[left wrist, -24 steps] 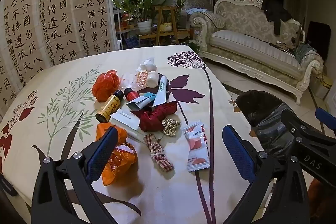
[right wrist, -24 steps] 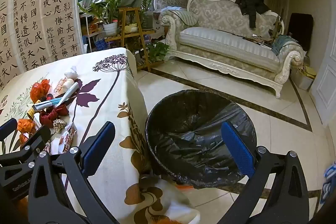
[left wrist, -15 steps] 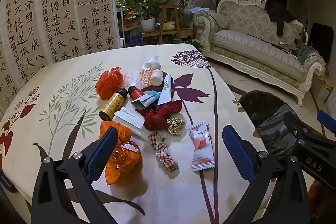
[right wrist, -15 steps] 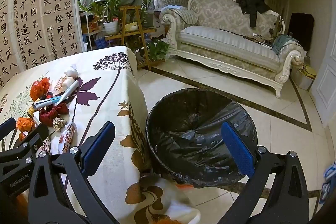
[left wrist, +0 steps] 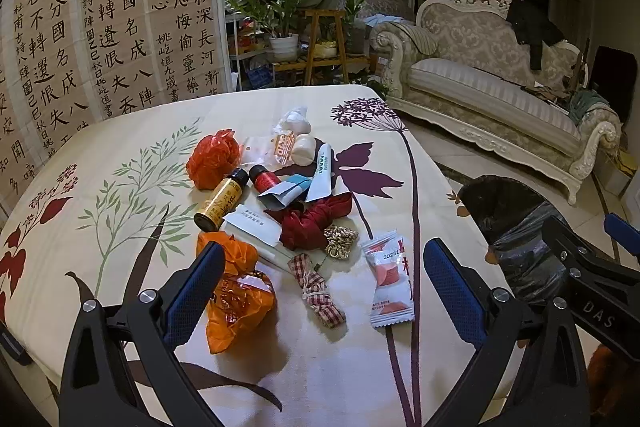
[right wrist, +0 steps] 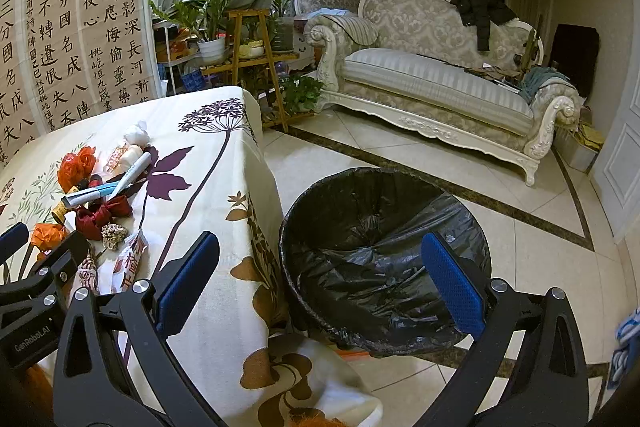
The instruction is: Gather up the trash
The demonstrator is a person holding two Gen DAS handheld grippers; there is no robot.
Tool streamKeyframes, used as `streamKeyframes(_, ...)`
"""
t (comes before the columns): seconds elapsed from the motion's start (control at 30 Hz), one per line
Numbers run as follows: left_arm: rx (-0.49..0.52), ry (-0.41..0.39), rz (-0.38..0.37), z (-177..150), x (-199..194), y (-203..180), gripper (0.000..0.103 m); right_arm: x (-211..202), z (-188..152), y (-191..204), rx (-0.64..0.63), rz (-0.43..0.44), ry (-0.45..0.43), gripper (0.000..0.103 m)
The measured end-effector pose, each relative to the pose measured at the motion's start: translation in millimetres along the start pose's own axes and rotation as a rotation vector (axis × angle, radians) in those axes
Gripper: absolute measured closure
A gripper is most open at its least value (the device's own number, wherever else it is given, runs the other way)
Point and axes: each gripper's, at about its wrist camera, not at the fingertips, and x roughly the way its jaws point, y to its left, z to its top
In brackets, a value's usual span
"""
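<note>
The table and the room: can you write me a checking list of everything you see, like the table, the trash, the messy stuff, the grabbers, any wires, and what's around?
Surface: tablecloth, cream with leaf and flower print, covers the table.
Job's things: trash pile mid-table: orange plastic bag, snack packet, checked ribbon, red cloth bow, amber bottle, white tube. Bin with black liner stands on the floor beside the table.
Clutter: nothing seen beyond the trash.
Grippers: left gripper open over the pile, empty; right gripper open, empty, near the bin.
Cables: nothing seen.
Surroundings: sofa, potted plants, calligraphy screen.
</note>
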Motion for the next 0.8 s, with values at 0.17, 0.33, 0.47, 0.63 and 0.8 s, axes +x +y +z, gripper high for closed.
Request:
streamKeyframes(0.17, 0.003, 0.0, 0.002, 1.5, -1.0, 0.4, 0.006, -1.6, 2.2, 1.4, -0.001, 0.0, 0.003, 0.004)
streamKeyframes(0.33, 0.002, 0.001, 0.001, 1.5, -1.3, 0.5, 0.006, -1.7, 0.7, 0.6, 0.001, 0.0, 0.006, 0.004)
streamKeyframes(0.47, 0.002, 0.002, 0.0, 1.9, -1.9, 0.7, 0.006, -0.1, 2.8, 1.6, -0.001, -0.001, 0.005, 0.004)
streamKeyframes(0.63, 0.001, 0.001, -0.001, 1.6, -1.8, 0.6, 0.006, 0.0, 2.2, 1.6, -0.001, 0.0, 0.007, 0.004)
streamKeyframes(0.8, 0.0, 0.001, -0.001, 1.7, -2.1, 0.8, 0.006, 0.8, -0.1, 3.4, 0.0, 0.0, 0.008, 0.004)
